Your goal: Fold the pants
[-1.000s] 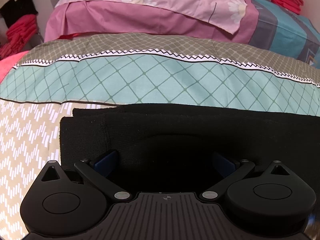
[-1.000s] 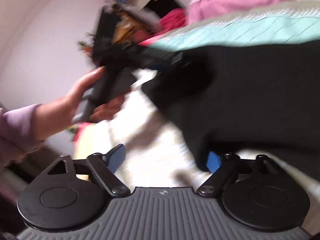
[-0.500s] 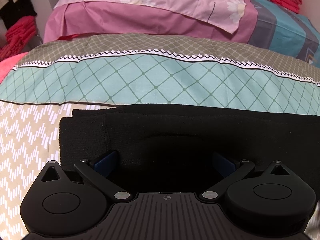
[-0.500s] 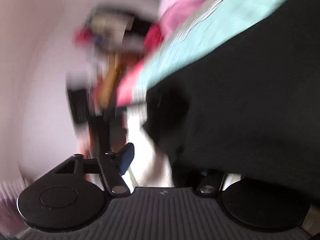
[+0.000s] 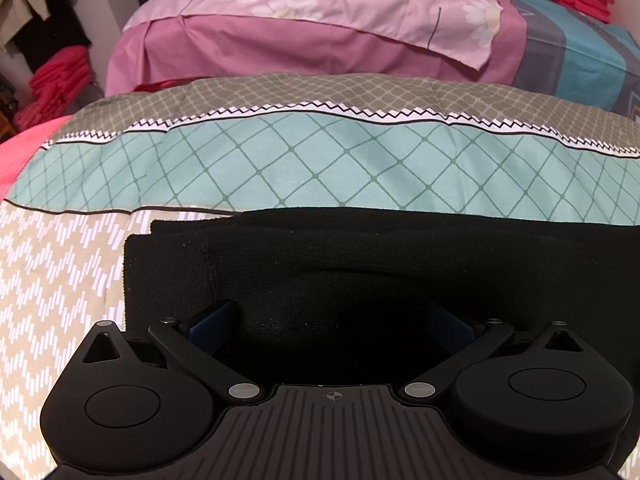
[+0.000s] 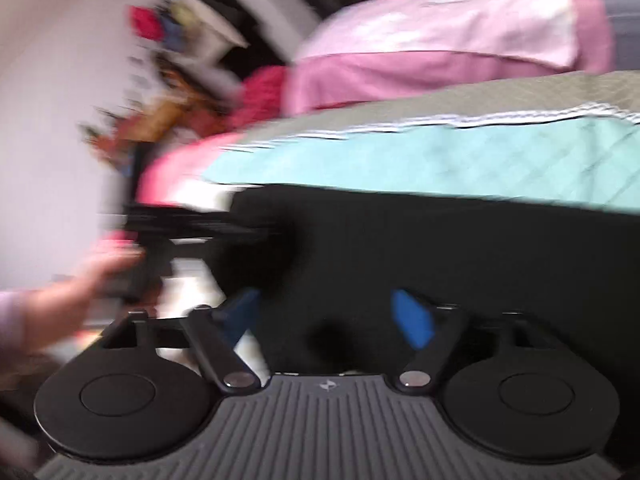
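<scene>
Swinging round from the room's side toward the bed, the right gripper [image 6: 326, 316] now sits over the near left corner of the black pants [image 6: 460, 248], where a second ago it looked mostly at the wall and clutter. Its jaws are closing, with black cloth between the blue pads [image 6: 414, 318], though the blur keeps me from telling whether they press on it yet. Off to its left a hand [image 6: 68, 300] in a pale sleeve holds the other tool's handle; that part is smeared.

From the left wrist view little has changed. The left gripper [image 5: 334, 320] stands with its jaws spread wide over the pants [image 5: 360, 248], pointing steeply down, and a raised bulge of cloth lies between its blue pads [image 5: 210, 320]; I cannot tell that they pinch it. The pants lie folded in layers across the near part of the bed [image 5: 52, 280], their left edge on the beige zigzag band, their far edge along the teal diamond band [image 5: 320, 168]. Pink pillows [image 5: 320, 28] sit at the far end.
</scene>
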